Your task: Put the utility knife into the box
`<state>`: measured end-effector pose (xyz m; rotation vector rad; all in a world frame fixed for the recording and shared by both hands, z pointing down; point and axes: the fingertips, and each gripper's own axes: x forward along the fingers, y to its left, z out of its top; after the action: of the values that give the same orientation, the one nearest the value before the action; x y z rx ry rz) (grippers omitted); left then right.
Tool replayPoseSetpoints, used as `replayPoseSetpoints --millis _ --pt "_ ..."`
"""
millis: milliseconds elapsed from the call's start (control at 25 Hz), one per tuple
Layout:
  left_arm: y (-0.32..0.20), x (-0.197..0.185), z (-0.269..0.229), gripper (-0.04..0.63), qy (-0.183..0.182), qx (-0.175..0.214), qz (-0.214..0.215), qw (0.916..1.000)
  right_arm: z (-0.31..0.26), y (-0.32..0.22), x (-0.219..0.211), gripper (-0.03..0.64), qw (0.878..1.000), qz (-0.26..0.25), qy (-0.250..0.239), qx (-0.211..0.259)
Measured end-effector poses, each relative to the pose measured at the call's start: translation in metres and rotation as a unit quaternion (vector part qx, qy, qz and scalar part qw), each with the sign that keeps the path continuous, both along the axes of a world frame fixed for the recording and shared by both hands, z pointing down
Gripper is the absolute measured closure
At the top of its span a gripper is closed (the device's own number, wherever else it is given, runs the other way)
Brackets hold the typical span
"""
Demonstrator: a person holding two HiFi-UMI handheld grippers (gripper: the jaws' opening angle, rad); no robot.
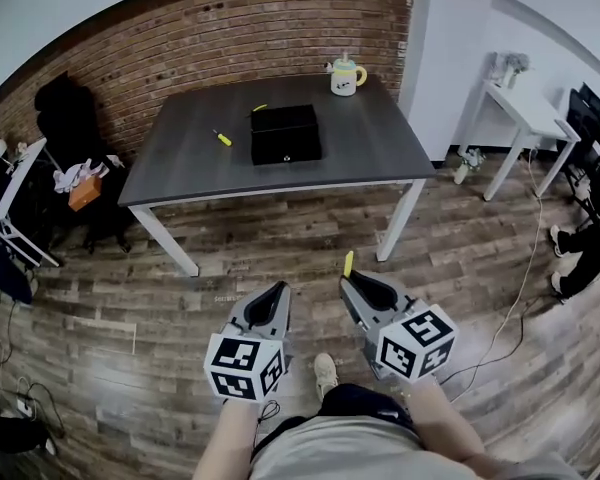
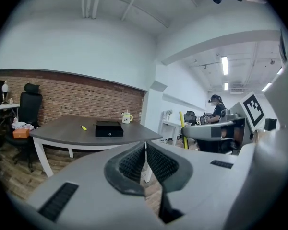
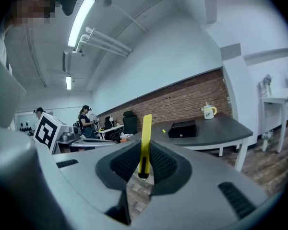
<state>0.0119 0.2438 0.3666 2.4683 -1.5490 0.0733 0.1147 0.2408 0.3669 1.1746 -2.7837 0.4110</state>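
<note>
My right gripper [image 1: 354, 280] is shut on a yellow utility knife [image 1: 348, 264], which stands upright between its pads [image 3: 146, 128]. I stand on the wood floor, well short of the table. The black box [image 1: 285, 133] sits closed on the dark grey table [image 1: 380, 148], far ahead of both grippers. It also shows in the left gripper view [image 2: 109, 128] and the right gripper view [image 3: 182, 128]. My left gripper [image 1: 277, 293] is beside the right one, its jaws shut with nothing between them [image 2: 145, 146].
A small yellow tool [image 1: 222, 138] lies left of the box. A white and yellow mug [image 1: 347, 76] stands at the table's back right. A black chair [image 1: 68, 118] and cluttered desk are left, a white table [image 1: 525, 108] right, and people sit at the far right.
</note>
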Motion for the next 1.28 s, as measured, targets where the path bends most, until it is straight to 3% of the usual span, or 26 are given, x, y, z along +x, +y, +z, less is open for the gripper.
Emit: replayPoseSetpoints --millis 480,720,1280 --pt "-0.105 0.011 -0.013 0.571 0.006 0.008 -0.036 0.9993 -0.016 -0.116 0.014 0.554 0.999 -0.033 -0.031 -0.007" --pt "-0.119 0.005 -0.001 0.571 0.0 -0.015 -0.053 0.9985 -0.01 -0.135 0.01 0.554 0.998 -0.046 -0.04 -0.026" --pt "-0.178 -0.011 0.007 0.571 0.01 -0.016 -0.049 0.9986 0.009 -0.181 0.004 0.554 0.998 -0.041 -0.037 -0.032"
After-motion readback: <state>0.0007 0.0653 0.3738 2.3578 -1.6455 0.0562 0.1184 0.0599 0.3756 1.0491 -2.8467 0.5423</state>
